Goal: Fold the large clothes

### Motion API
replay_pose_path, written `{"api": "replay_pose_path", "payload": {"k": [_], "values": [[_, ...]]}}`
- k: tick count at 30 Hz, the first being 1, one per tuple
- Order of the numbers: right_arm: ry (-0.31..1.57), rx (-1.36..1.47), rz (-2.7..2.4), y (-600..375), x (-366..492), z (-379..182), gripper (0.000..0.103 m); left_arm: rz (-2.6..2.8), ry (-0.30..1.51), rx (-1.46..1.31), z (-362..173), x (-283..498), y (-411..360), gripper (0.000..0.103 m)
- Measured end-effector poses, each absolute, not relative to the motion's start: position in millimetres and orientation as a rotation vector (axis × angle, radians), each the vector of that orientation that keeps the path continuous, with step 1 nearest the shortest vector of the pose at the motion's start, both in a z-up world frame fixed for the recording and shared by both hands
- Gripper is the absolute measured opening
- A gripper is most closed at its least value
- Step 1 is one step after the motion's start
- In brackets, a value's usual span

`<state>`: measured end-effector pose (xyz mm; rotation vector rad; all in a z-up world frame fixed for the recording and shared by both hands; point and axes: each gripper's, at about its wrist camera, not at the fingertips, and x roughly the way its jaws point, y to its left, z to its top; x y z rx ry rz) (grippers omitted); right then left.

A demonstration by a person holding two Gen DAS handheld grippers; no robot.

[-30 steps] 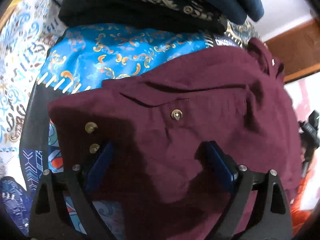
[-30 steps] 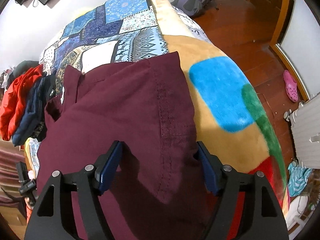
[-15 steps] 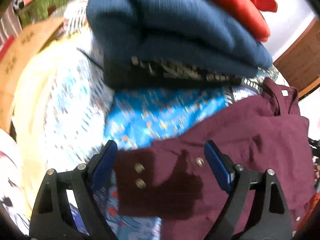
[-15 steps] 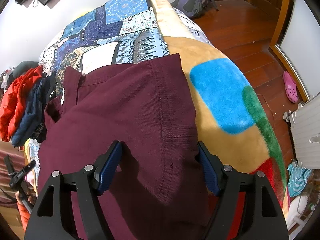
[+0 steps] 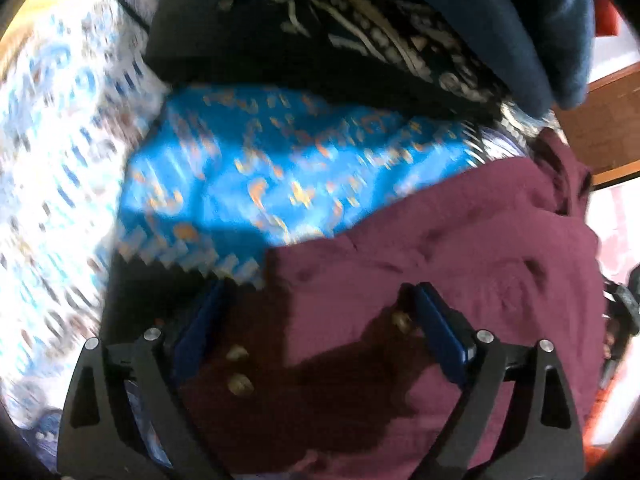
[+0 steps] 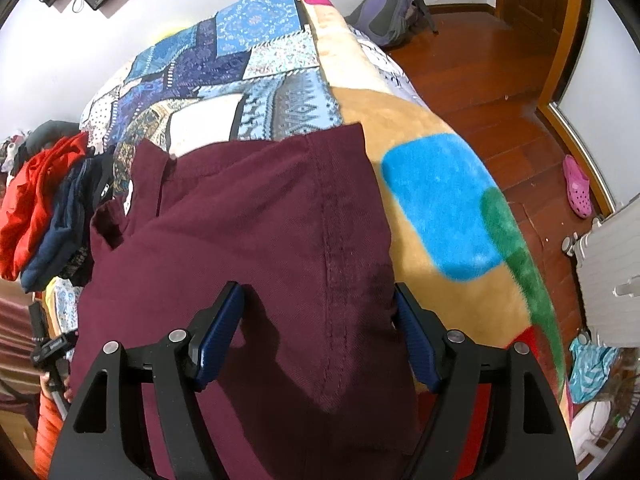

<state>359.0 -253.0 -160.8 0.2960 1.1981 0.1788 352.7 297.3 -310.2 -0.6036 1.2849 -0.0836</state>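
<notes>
A dark maroon shirt (image 6: 248,232) lies folded on the patchwork bed cover (image 6: 256,60). In the left wrist view the shirt (image 5: 460,248) shows its cuff with brass buttons (image 5: 239,384) between the jaws. My left gripper (image 5: 316,328) is open over the cuff; the view is blurred. My right gripper (image 6: 318,336) is open, its blue pads either side of the shirt's side seam near the bed's edge. The other gripper (image 6: 48,350) shows at the far left of the right wrist view.
A stack of folded clothes, red, navy and black patterned (image 6: 44,208), sits beside the shirt's collar; it also fills the top of the left wrist view (image 5: 400,32). A plush blanket (image 6: 440,208) covers the bed's right side. Wood floor, backpack (image 6: 384,12) and pink shoe (image 6: 576,192) lie beyond.
My left gripper swung up toward the clothes stack, then back down over the buttoned cuff. The cuff now lies further left under the jaws. My right gripper has barely moved.
</notes>
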Motion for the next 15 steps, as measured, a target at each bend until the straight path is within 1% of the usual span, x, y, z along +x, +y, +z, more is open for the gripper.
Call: {"api": "replay_pose_path", "payload": {"k": [6,8,10,11,13,14,15], "values": [[1.197,0.31,0.187,-257,365,-163,0.072,-0.102,1.233,-0.686,-313,342,293,0.092],[1.175,0.296,0.185,-258,367,-161,0.072,-0.089,1.231,-0.7,-312,339,296,0.087],[1.145,0.257,0.137,-262,373,-158,0.072,-0.068,1.225,-0.676,-306,341,298,0.07],[1.144,0.254,0.121,-265,377,-158,0.072,-0.069,1.209,-0.691,-303,343,301,0.067],[1.157,0.273,0.135,-270,388,-162,0.072,-0.069,1.194,-0.722,-304,346,303,0.055],[1.174,0.29,0.152,-271,394,-166,0.072,-0.069,1.191,-0.737,-305,348,304,0.052],[1.188,0.31,0.167,-272,400,-170,0.072,-0.07,1.189,-0.747,-306,350,304,0.043]]}}
